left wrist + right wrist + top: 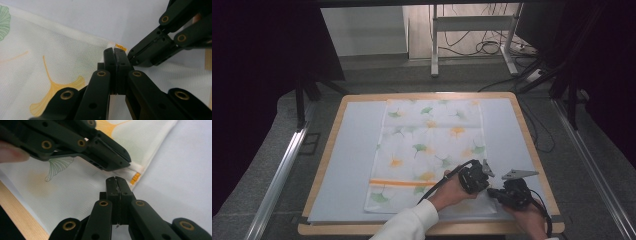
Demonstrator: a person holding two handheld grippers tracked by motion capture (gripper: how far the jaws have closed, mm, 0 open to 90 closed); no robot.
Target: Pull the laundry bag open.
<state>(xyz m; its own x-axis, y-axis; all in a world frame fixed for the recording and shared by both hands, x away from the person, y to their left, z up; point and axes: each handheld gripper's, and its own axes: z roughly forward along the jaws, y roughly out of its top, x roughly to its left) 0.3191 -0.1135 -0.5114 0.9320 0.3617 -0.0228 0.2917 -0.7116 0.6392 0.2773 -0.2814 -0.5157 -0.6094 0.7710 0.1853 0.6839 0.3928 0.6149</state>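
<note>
1. 2 grippers work at the near right corner of a printed cloth (432, 145), white with green and yellow ginkgo leaves and an orange stripe (404, 182).
2. The cloth lies flat in the middle of the desk (357, 135), on a pale blue sheet, and reaches from the far edge almost to the near edge.
3. The left gripper (115, 56) has its jaws pressed together, and they lie low over the cloth just beside the orange tab (120, 46) at its edge. I cannot tell if a fold of cloth is caught between them.
4. The right gripper (116, 182) also has its jaws pressed together, close to the same corner; its tips point at the hem.
5. In the high view the left gripper (474, 176) and the right gripper (511, 192) are just beside each other, each held by 1 hand.
</note>
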